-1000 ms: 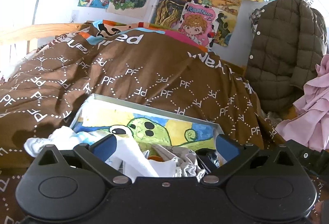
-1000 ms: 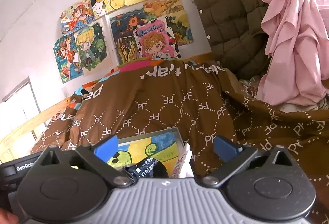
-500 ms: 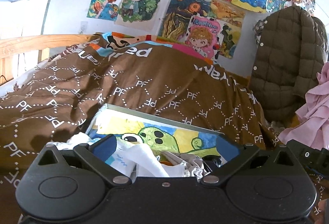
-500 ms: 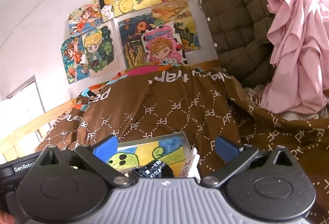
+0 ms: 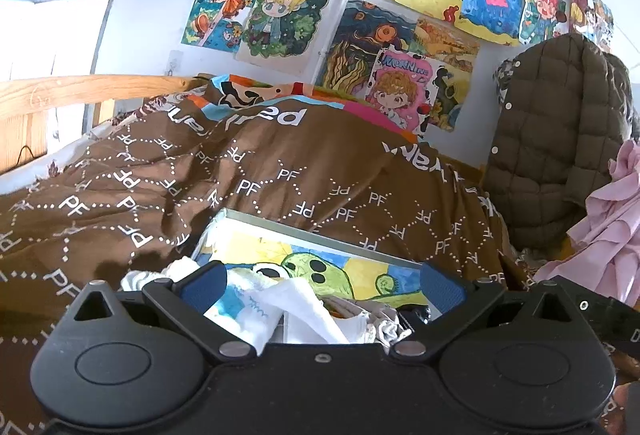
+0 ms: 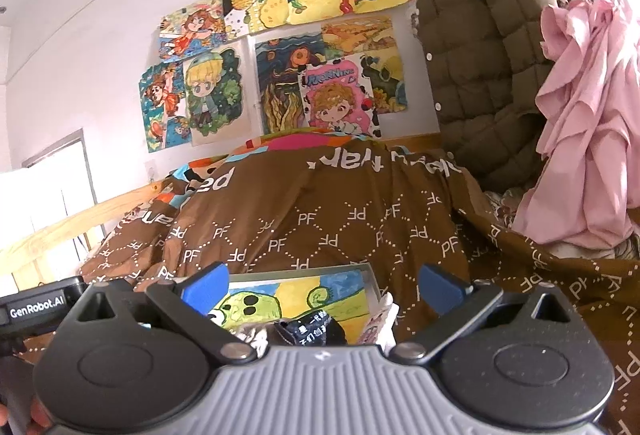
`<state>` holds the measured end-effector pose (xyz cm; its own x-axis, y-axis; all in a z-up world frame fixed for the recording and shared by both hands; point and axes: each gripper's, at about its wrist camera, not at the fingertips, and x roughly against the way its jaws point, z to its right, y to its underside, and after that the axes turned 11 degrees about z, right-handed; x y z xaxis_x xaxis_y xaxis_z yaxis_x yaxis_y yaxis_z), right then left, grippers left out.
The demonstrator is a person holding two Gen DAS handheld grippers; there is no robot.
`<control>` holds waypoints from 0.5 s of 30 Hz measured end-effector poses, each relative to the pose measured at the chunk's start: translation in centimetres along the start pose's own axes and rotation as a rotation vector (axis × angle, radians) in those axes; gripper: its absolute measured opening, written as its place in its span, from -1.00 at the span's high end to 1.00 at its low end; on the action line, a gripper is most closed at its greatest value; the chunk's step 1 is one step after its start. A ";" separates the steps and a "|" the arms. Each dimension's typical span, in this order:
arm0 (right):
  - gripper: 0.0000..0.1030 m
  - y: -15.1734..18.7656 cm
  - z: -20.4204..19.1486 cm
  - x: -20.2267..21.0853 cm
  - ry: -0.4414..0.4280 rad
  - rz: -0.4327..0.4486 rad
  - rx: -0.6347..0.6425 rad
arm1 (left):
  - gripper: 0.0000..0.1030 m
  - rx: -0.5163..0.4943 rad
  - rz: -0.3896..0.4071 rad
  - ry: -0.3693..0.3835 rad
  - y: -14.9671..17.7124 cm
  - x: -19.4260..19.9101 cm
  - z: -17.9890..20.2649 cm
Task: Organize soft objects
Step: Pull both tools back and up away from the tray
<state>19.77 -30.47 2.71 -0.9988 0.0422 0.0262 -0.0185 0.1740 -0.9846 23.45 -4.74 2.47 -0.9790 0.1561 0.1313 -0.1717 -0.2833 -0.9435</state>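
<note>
Black pouch (image 6: 310, 329) only in R view.

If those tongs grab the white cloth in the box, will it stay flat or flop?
The white cloth lies crumpled and folded, so it would probably droop. It looks thin, likely light. It overlaps neighbouring fabric, so that might drag along.

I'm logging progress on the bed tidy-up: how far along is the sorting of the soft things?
Early, by the look of it. Done: nothing looks folded or set apart. In hand: nothing; the left gripper and right gripper are both open above the painted board. Left: the crumpled white cloths and the dark printed item lie loose in a heap on the board.
</note>
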 end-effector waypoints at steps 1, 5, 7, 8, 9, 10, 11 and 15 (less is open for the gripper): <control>-1.00 0.0 -0.2 0.2 -0.001 0.004 0.005 | -0.99 0.006 0.000 -0.002 0.0 0.2 -0.1; -1.00 -0.2 -0.8 1.2 -0.008 0.012 0.017 | -0.99 0.008 0.011 -0.004 -0.1 1.6 -0.4; -1.00 -0.3 -1.1 1.7 -0.011 0.015 0.024 | -0.99 -0.003 0.016 -0.001 -0.1 2.4 -0.4; -1.00 -0.3 -1.1 1.9 -0.014 0.015 0.027 | -0.99 -0.004 0.018 -0.001 -0.1 2.7 -0.4; -1.00 -0.3 -1.2 2.1 -0.016 0.014 0.032 | -0.99 -0.001 0.020 -0.003 -0.2 3.0 -0.4; -1.00 -0.3 -1.4 2.3 -0.019 0.013 0.036 | -0.99 0.005 0.022 -0.006 -0.2 3.4 -0.6; -1.00 -0.3 -1.5 2.5 -0.021 0.012 0.042 | -0.99 0.010 0.023 -0.008 -0.2 3.7 -0.6; -1.00 -0.1 -2.0 3.4 -0.027 0.005 0.059 | -0.99 -0.004 0.030 -0.028 -0.2 5.1 -1.0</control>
<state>16.46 -28.42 3.26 -0.9997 0.0160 0.0170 -0.0150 0.1157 -0.9932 18.64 -2.89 3.02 -0.9863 0.1214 0.1113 -0.1420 -0.2840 -0.9483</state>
